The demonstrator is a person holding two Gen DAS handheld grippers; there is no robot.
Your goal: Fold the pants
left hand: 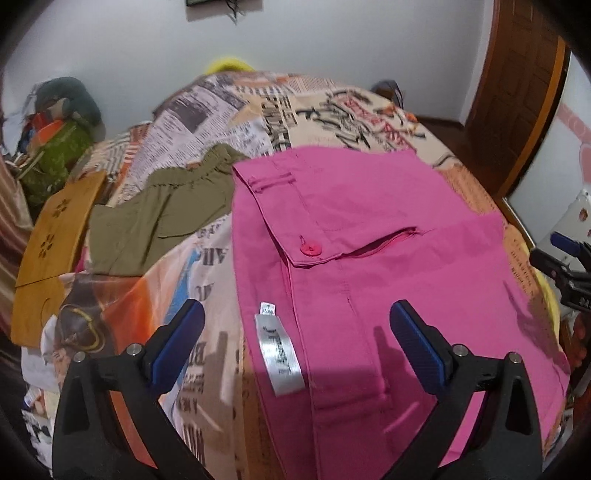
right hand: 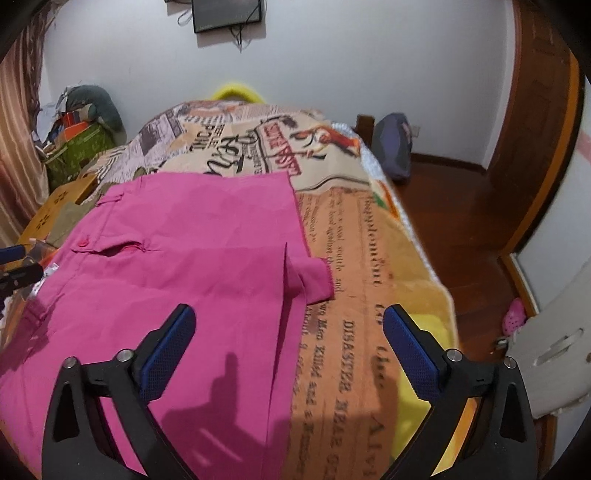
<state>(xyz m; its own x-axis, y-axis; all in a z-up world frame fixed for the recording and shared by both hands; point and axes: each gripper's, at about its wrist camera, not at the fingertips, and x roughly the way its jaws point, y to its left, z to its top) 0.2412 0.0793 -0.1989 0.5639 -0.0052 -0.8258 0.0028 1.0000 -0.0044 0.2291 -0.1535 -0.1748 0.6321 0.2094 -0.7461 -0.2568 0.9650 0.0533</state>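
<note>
Left wrist view. Pink pants [left hand: 369, 258]: laid flat on the bed [left hand: 207, 110], waistband end toward the left, one pink button [left hand: 311, 249] on a pocket flap, a white label [left hand: 279, 354] showing at the near left edge. Left gripper [left hand: 297, 332]: jaws wide, nothing between them, hovering above the waistband area with the label below the gap; its shadow falls on the near cloth. Olive garment [left hand: 162, 210]: crumpled, just left of the pants, its right edge meeting the pink fabric. Mustard cloth [left hand: 55, 240] with a cut-out flower pattern: far left, beside the olive piece. Bedcover: newspaper print. Right gripper [left hand: 565, 273]: partly seen at the right edge.

Right wrist view. Pink pants [right hand: 184, 258]: cover the left half of the bed [right hand: 369, 258], the right edge of the cloth running from far to near, with a small flap sticking out to the right at mid-length. Right gripper [right hand: 290, 332]: jaws wide and empty, straddling that right edge from above, left finger over pink fabric, right finger over the bedcover. Dark screen [right hand: 227, 14]: on the far wall. Blue bag [right hand: 393, 147]: on the wooden floor, right of the bed. Pink shoe [right hand: 513, 317]: on the floor, far right.
</note>
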